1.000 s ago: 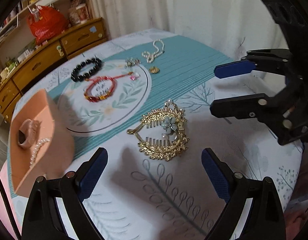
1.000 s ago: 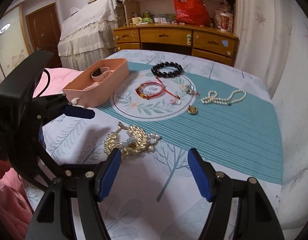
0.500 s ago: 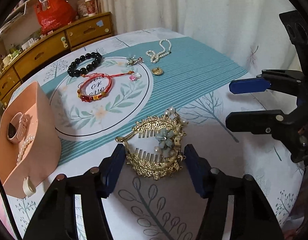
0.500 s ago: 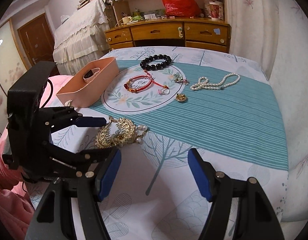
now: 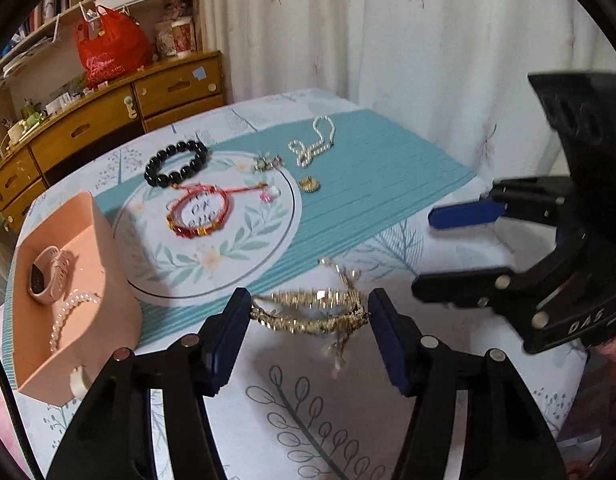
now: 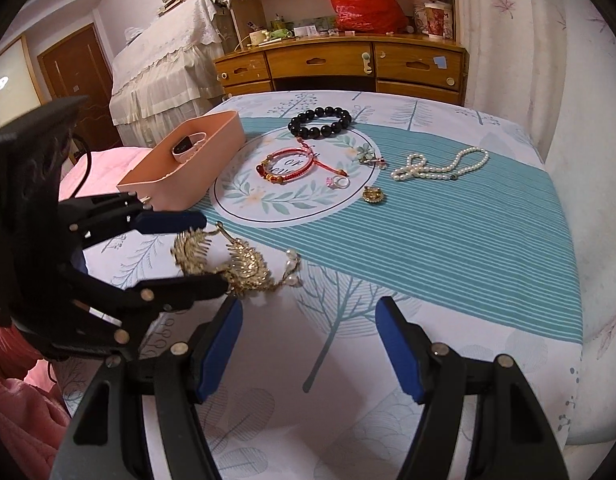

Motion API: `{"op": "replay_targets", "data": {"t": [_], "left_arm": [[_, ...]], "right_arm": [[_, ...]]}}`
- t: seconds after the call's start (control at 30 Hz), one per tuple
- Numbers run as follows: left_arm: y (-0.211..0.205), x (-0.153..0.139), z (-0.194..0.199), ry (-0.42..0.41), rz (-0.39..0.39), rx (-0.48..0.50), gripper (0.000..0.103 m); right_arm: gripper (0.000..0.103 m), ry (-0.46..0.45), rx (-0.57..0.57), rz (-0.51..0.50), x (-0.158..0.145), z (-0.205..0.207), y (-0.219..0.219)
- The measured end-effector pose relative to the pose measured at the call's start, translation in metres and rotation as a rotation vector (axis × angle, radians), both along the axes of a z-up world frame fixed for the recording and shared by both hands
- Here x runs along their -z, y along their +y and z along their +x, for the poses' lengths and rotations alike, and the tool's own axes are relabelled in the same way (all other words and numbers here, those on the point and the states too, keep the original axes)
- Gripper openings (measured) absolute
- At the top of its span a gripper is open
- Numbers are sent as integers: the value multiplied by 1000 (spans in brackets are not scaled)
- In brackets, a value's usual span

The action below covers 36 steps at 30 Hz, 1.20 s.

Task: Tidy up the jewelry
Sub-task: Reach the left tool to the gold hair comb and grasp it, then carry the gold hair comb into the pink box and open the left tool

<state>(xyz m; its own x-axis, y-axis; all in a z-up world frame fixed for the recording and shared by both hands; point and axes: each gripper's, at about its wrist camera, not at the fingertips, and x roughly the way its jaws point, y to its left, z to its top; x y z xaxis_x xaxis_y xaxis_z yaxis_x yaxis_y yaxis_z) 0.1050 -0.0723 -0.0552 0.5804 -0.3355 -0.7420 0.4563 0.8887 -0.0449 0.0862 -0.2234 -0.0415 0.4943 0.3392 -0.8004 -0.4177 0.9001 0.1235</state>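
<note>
My left gripper (image 5: 309,316) is shut on the gold hair comb (image 5: 313,312) and holds it tilted just above the tablecloth; it also shows in the right wrist view (image 6: 232,260). The pink box (image 5: 68,292) at the left holds a pink watch (image 5: 48,274) and a pearl bracelet (image 5: 66,316). A black bead bracelet (image 5: 176,166), a red bracelet (image 5: 198,216), a pearl necklace (image 5: 311,146), a gold pendant (image 5: 309,185), a ring (image 5: 270,194) and a flower brooch (image 5: 268,163) lie on the cloth. My right gripper (image 6: 309,346) is open and empty near the front edge; it also shows in the left wrist view (image 5: 443,248).
The table (image 6: 447,240) has a teal striped cloth with a white round print. A wooden dresser (image 6: 347,66) with a red bag (image 6: 363,4) stands behind it. A curtain (image 5: 387,40) hangs at the right. A covered piece of furniture (image 6: 164,76) stands at the left.
My left gripper has closed on the gold hair comb and lifted it off the cloth, tilting it. The right gripper stays open and has shifted slightly.
</note>
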Motion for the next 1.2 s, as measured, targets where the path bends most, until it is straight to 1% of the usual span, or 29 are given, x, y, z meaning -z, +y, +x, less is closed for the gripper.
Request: {"op": "replay_targets", "data": {"t": [0.13, 0.3, 0.37, 0.57, 0.6, 0.63, 0.73, 0.8, 0.87, 0.9, 0.97, 1.0, 1.1, 1.17, 1.2], "left_arm": [[6, -12, 2, -25, -26, -21, 59], [20, -28, 6, -59, -61, -68, 59], [25, -33, 7, -70, -66, -72, 59], [45, -53, 6, -124, -86, -119, 59], [50, -57, 6, -130, -94, -129, 59], [53, -60, 5, -136, -101, -138, 59], [65, -70, 3, -158, -120, -168, 59], [73, -75, 0, -169, -129, -182, 59], [81, -80, -3, -181, -134, -196, 59], [84, -82, -4, -187, -136, -201, 59], [89, -86, -9, -199, -135, -211, 59], [91, -87, -10, -203, -136, -214, 59], [101, -93, -14, -213, -140, -230, 59], [110, -96, -16, -218, -143, -246, 59], [114, -97, -16, -221, -143, -261, 59]], "right_arm": [[69, 4, -10, 9, -1, 0, 3], [69, 31, -38, 66, 1, -2, 11], [69, 44, -53, 86, 4, -2, 18], [68, 86, -65, 93, 18, 1, 41], [66, 91, -65, 92, 19, 1, 44], [62, 94, -64, 84, 21, 2, 48], [59, 91, -64, 56, 24, 3, 59], [54, 98, -57, 43, 26, 5, 65], [45, 97, -47, 19, 28, 9, 69], [42, 96, -44, 11, 28, 10, 70], [24, 103, -30, 4, 28, 13, 70], [21, 108, -23, 5, 29, 15, 70], [20, 120, -7, 5, 29, 19, 72], [15, 112, -20, -12, 26, 19, 77], [15, 115, -31, -6, 24, 20, 80]]}}
